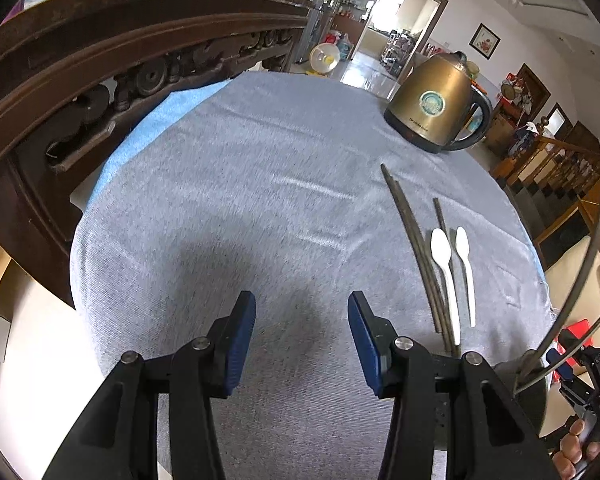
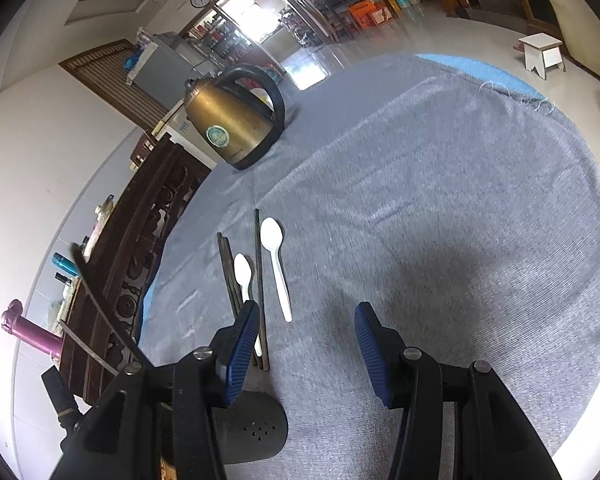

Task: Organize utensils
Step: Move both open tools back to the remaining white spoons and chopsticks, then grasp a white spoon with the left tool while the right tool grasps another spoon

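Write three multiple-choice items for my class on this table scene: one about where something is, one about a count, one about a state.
1. Where do the white spoons lie?
A. Among the dark chopsticks on the grey cloth
B. Inside the kettle
C. On the floor

2. How many white spoons are on the cloth?
A. One
B. Two
C. Four

3. What is between the fingers of the left tool?
A. A spoon
B. A chopstick
C. Nothing

Answers:
1. A: both views show the spoons lying lengthwise among the chopsticks, nearer the camera than the brass-coloured kettle.
2. B: two spoons show in each wrist view, the second one to the right of the first in the left view.
3. C: only bare cloth shows between the blue pads, and the right tool is empty too.
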Demonstrator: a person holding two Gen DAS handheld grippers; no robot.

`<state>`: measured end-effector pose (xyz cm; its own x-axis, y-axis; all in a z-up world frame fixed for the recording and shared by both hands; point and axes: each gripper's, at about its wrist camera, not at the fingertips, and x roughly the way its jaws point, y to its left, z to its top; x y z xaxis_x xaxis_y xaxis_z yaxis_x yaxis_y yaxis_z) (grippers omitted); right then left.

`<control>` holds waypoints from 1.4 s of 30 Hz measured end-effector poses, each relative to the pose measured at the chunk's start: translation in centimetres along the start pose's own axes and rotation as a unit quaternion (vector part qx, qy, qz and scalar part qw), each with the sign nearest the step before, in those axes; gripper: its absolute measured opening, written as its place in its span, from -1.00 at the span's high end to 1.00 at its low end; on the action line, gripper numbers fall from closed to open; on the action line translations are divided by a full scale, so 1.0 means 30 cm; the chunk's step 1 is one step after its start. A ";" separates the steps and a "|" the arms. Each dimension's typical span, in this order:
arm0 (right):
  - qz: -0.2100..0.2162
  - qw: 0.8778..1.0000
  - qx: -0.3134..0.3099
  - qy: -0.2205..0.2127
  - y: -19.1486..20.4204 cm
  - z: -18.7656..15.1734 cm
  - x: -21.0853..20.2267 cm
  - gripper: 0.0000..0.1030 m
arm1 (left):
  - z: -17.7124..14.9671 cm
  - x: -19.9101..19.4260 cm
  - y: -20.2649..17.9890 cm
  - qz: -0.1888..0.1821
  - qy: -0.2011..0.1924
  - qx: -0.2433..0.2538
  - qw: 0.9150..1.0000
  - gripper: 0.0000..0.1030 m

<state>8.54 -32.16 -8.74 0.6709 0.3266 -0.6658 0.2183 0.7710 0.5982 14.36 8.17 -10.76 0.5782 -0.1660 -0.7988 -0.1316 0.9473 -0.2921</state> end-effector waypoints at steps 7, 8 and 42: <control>-0.005 1.000 0.011 0.028 -0.027 -0.010 0.078 -0.03 | -0.002 0.062 0.000 0.006 0.018 0.004 1.000 0.06; -0.006 0.999 0.012 0.030 -0.032 -0.009 0.086 -0.03 | 0.000 0.070 -0.001 0.007 0.020 0.004 1.000 0.06; 0.000 0.994 -0.081 0.067 0.201 0.247 0.509 -0.03 | 0.226 0.311 -0.260 -0.044 0.031 0.146 0.988 0.06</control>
<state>25.35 -26.58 -11.99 0.5688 0.3877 -0.7254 0.0938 0.8456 0.5255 26.25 1.08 -12.35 0.5254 -0.2582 -0.8107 0.1600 0.9658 -0.2039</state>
